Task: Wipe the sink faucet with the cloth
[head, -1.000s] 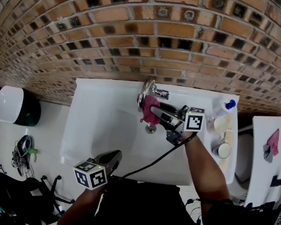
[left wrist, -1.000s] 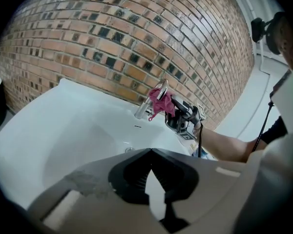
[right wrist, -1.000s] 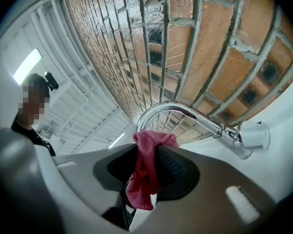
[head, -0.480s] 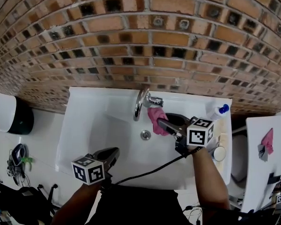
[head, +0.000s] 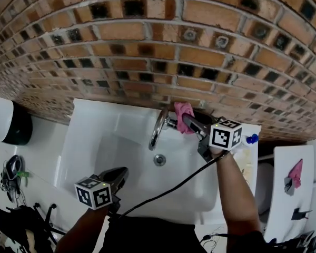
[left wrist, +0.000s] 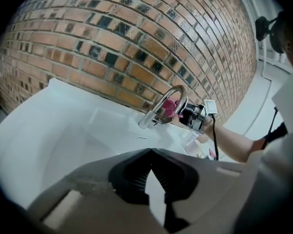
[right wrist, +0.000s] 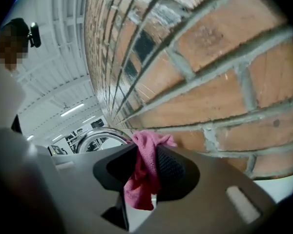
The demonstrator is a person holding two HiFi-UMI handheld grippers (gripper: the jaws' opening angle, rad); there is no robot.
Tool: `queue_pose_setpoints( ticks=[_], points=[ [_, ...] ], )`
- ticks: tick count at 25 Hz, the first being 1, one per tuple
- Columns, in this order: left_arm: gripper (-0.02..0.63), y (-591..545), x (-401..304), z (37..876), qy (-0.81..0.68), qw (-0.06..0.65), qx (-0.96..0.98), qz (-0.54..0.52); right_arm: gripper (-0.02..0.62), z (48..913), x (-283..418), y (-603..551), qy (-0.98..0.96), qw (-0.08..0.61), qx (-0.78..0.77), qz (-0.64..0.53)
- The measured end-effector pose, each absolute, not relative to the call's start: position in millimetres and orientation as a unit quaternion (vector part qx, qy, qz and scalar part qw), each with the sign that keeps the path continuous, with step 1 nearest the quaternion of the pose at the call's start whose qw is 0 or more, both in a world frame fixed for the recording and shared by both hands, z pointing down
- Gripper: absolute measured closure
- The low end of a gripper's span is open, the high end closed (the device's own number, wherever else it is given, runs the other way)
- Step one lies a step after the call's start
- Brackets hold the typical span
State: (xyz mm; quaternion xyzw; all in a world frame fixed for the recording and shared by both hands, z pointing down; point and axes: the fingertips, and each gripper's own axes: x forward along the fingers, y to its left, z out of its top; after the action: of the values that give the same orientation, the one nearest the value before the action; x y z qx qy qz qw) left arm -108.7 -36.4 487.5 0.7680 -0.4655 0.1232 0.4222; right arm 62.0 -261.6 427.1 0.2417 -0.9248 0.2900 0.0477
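Note:
The chrome faucet (head: 159,128) arches over the white sink (head: 89,141). My right gripper (head: 186,120) is shut on a pink cloth (head: 183,110), which it holds at the faucet's base by the brick wall. In the right gripper view the cloth (right wrist: 144,172) hangs pinched between the jaws, with the faucet's curve (right wrist: 98,137) just left of it. My left gripper (head: 120,174) hovers at the sink's front edge, away from the faucet. Its jaws are shut on nothing (left wrist: 150,151). From there the faucet (left wrist: 161,112), the cloth (left wrist: 171,106) and the right gripper (left wrist: 181,113) show across the basin.
A brick wall (head: 147,46) rises right behind the sink. A bottle with a blue cap (head: 250,139) stands on the sink's right ledge. A black and white bin (head: 8,125) is at the left. Another pink cloth (head: 292,174) lies on a white surface at the right.
My right gripper has carried the cloth from the spout over the basin back toward the wall, to the faucet's base. The left gripper has stayed at the front edge.

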Motion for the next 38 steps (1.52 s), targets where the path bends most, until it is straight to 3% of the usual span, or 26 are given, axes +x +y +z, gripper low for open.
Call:
queue_pose_setpoints(
  ticks=[14,38],
  points=[
    [0.6,-58.6,-113.9,511.1,-0.461,0.46,0.749,0.125,0.469,474.1,19.2,-282.4,-0.882,0.026,0.153,0.446],
    [0.6,-59.8,-128.7,503.7,-0.376,0.446,0.806,0.101,0.474,399.3,1.5,-283.2,-0.909,0.108,0.215,0.339]
  ],
)
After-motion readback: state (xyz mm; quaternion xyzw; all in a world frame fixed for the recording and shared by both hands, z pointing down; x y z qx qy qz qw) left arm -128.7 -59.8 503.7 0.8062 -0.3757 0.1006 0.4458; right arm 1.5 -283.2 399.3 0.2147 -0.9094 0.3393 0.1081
